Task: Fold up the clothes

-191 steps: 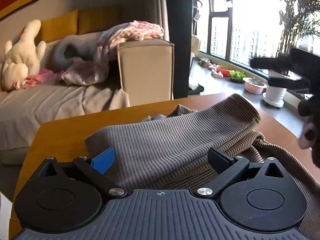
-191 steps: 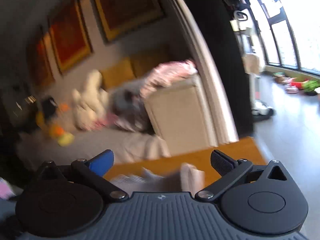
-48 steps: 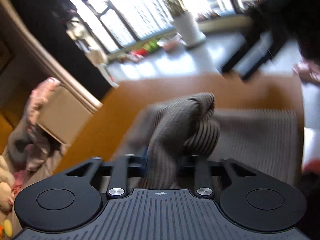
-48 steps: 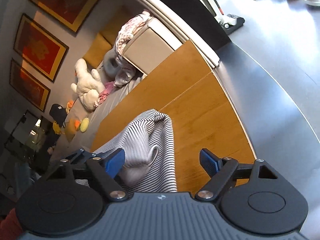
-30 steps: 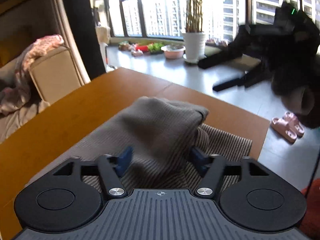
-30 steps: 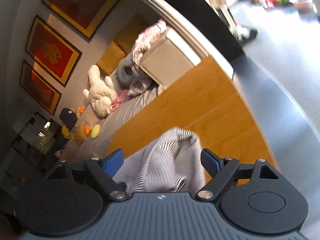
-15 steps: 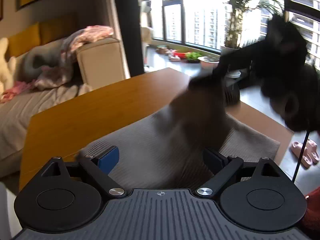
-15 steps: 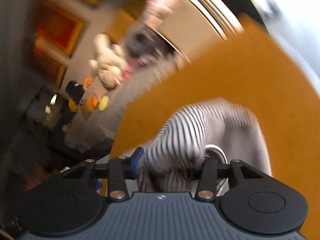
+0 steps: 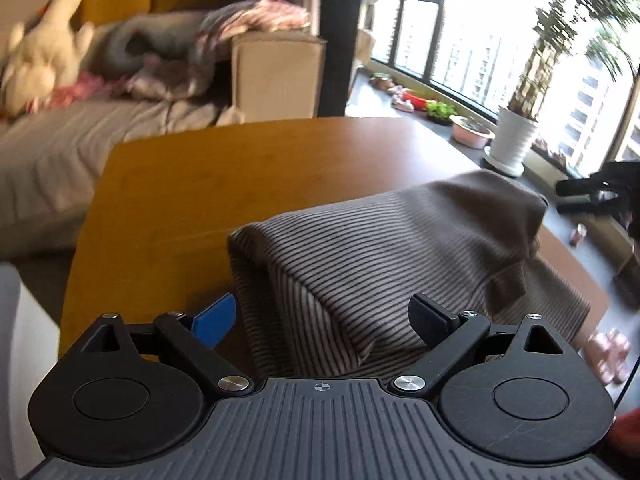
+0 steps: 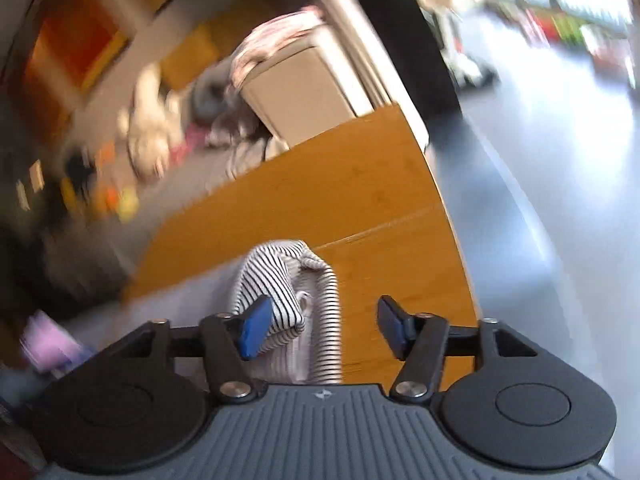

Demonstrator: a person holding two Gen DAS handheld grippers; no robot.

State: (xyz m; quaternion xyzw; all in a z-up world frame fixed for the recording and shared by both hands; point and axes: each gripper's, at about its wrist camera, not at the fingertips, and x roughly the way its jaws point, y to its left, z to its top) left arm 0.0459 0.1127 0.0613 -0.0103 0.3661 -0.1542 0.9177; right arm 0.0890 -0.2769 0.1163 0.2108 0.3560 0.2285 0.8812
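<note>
A grey-brown striped garment (image 9: pixel 384 248) lies folded over in a thick bundle on the wooden table (image 9: pixel 192 200). My left gripper (image 9: pixel 324 316) is open just above its near edge, with cloth between the spread fingers but not pinched. In the right wrist view the same garment (image 10: pixel 288 292) shows as a bunched striped corner on the table (image 10: pixel 360 200). My right gripper (image 10: pixel 324 328) is open, its left fingertip (image 10: pixel 256 332) against the cloth. The right gripper also shows at the far right of the left wrist view (image 9: pixel 600 196).
A sofa (image 9: pixel 276 72) with clothes and a plush toy stands beyond the table's far edge. A potted plant (image 9: pixel 512 140) and bowls sit by the window on the right. The table's right edge (image 10: pixel 460 240) drops to grey floor.
My right gripper has opened and let go of the striped corner it held half a second ago. The raised fold has dropped onto the bundle. My left gripper stays open.
</note>
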